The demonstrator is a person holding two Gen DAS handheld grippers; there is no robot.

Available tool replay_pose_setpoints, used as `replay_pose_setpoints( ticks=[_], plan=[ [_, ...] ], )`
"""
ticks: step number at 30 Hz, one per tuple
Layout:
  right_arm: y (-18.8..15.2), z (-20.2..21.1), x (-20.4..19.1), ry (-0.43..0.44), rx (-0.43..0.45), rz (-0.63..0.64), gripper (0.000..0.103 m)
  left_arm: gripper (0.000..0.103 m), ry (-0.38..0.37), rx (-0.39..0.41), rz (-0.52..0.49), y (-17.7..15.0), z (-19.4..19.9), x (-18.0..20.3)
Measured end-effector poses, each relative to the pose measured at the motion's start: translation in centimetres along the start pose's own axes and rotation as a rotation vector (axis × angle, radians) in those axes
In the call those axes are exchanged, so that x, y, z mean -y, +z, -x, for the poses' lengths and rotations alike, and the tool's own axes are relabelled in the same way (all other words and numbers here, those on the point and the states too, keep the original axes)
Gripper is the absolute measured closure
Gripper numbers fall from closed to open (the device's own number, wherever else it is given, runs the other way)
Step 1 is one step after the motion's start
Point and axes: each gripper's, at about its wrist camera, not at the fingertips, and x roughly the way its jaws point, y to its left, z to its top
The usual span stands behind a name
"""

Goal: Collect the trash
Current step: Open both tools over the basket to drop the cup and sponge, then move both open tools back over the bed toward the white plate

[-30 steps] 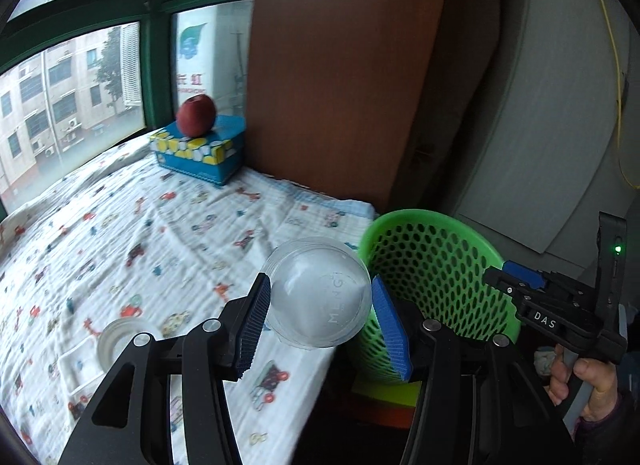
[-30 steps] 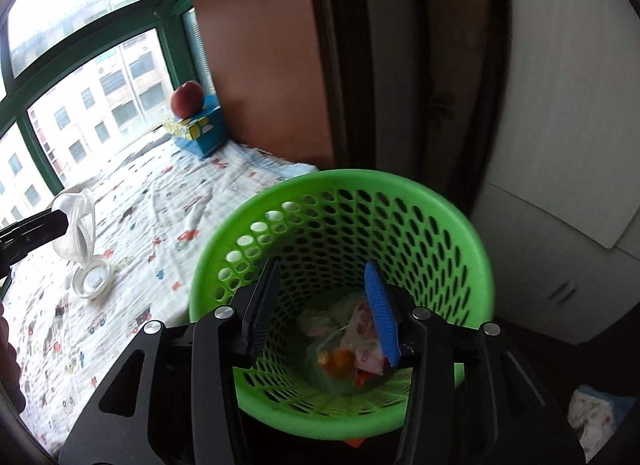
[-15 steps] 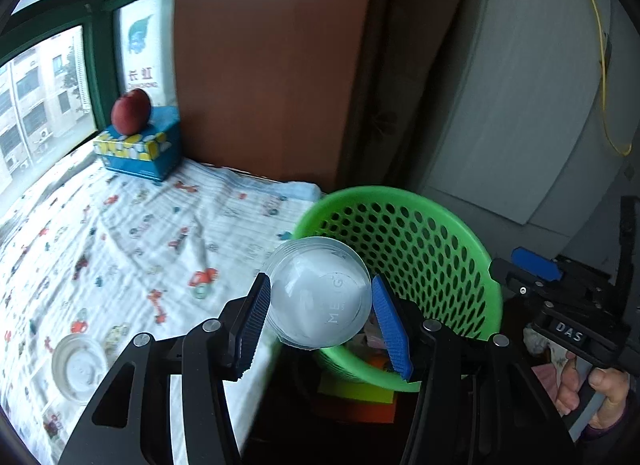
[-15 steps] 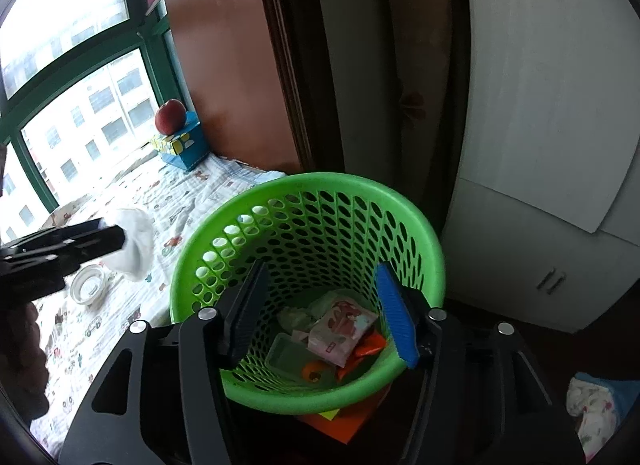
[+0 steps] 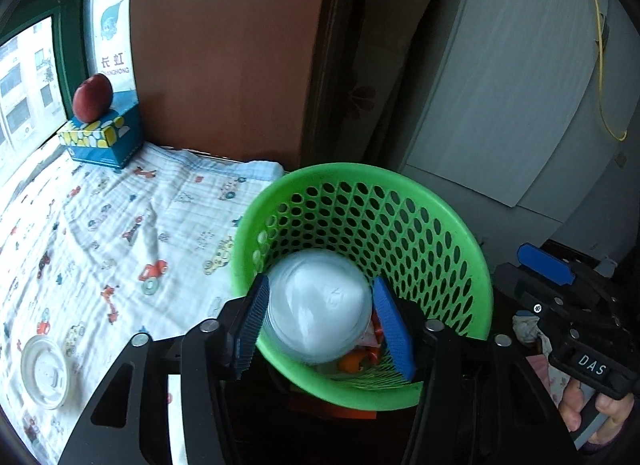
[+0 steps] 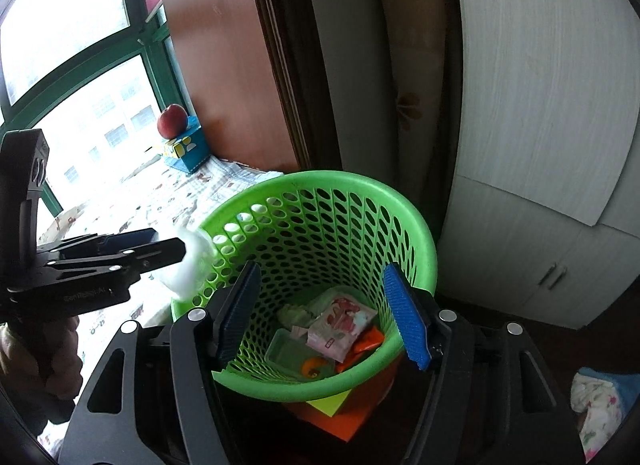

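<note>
The clear plastic cup (image 5: 318,305) has travelled from above the patterned cloth (image 5: 100,241) to the mouth of the green basket (image 5: 448,233), low in the centre of the left view. The left gripper (image 5: 320,317) has just been opening: its left pad touches the cup, the right one stands clear, so the drop seems begun. The right gripper (image 6: 320,313), lower centre in its own view, has just been opening too and is spread and empty above the wrappers (image 6: 340,329).

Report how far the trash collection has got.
Done: wrappers already lie in the green basket. In hand: the clear cup sits between the left gripper pads over the basket, jaws just opening. Left: the clear lid on the patterned cloth. The right gripper is open and empty.
</note>
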Motion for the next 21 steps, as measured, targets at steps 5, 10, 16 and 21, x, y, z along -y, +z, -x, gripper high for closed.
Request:
replay_pose_setpoints(
  ticks=[5,10,16,21],
  plan=[
    [0.0,0.0,0.0,0.006,-0.004,-0.001,0.039,0.041,-0.002,0.008,-0.007,-0.4,0.1,0.2],
    [0.0,0.1,-0.9,0.024,-0.002,0.005,0.039,0.040,0.023,0.016,0.014,-0.8,1.2,-1.0],
    [0.0,-0.2,-2.7,0.057,-0.006,0.030,0.035,0.036,0.081,0.033,0.041,-1.8,3.3,-3.4],
    [0.0,-0.6,-4.6,0.091,-0.012,0.058,0.032,0.034,0.135,0.039,0.095,-3.0,5.0,-6.4]
  ],
)
